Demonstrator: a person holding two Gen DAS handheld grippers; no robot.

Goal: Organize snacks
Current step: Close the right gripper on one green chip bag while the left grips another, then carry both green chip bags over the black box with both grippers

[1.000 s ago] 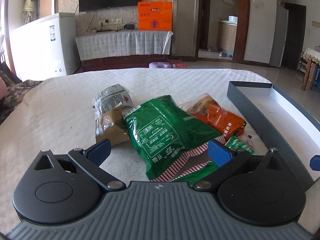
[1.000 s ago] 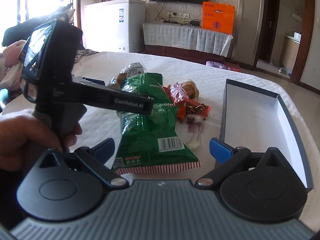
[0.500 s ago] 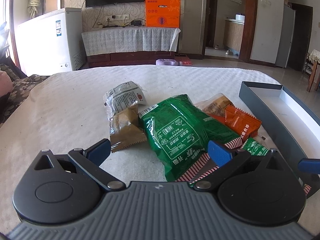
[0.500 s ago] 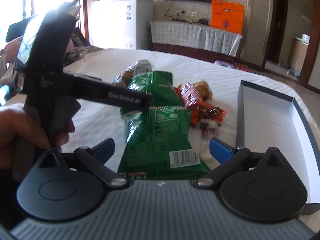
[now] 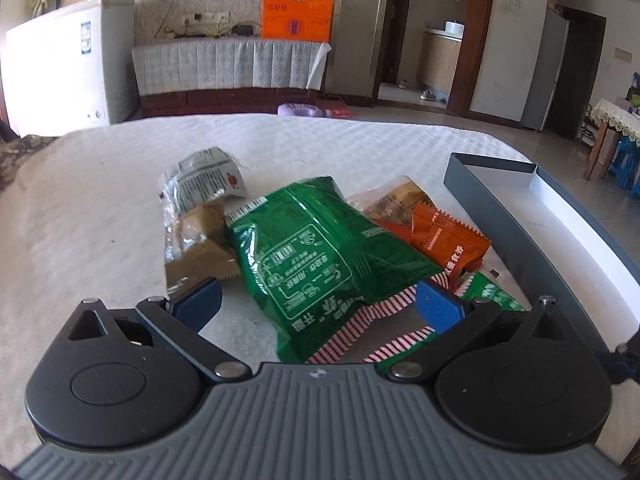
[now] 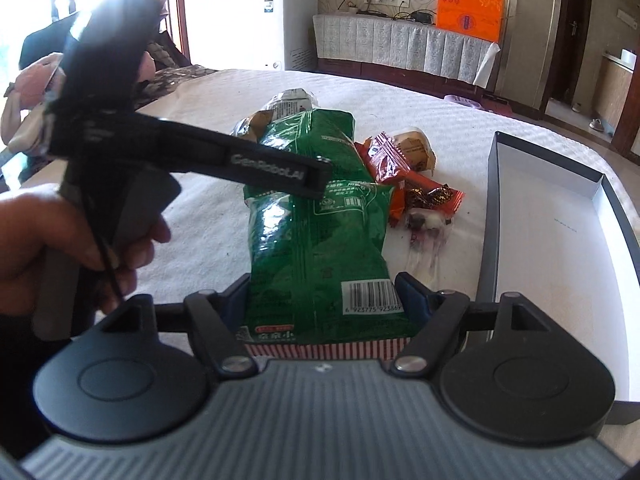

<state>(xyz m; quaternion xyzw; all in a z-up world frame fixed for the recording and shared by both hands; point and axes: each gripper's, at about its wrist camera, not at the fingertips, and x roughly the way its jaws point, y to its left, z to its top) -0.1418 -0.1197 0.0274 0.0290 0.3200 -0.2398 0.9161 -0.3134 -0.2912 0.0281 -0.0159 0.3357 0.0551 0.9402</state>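
Note:
A pile of snacks lies on the white table. A big green bag (image 5: 316, 256) lies on top; in the right wrist view a green bag (image 6: 320, 248) reaches back between my right gripper's fingers. My right gripper (image 6: 324, 296) has closed in on its near end, with both blue pads against its sides. My left gripper (image 5: 318, 300) is open and empty, just short of the pile; it also shows in the right wrist view (image 6: 276, 168), held by a hand. An orange packet (image 5: 448, 236), a brown packet (image 5: 200, 248) and a silver packet (image 5: 200, 180) lie around the green bag.
An open grey box (image 5: 492, 216) with a white inside stands at the right of the pile; it also shows in the right wrist view (image 6: 490, 216). A small clear candy wrapper (image 6: 424, 228) lies beside it. Behind the table are a white freezer (image 5: 60, 72) and an orange carton (image 5: 298, 10).
My right gripper has moved forward onto the green bag's near end and its fingers have narrowed onto it. My left gripper has shifted a little left and stays open.

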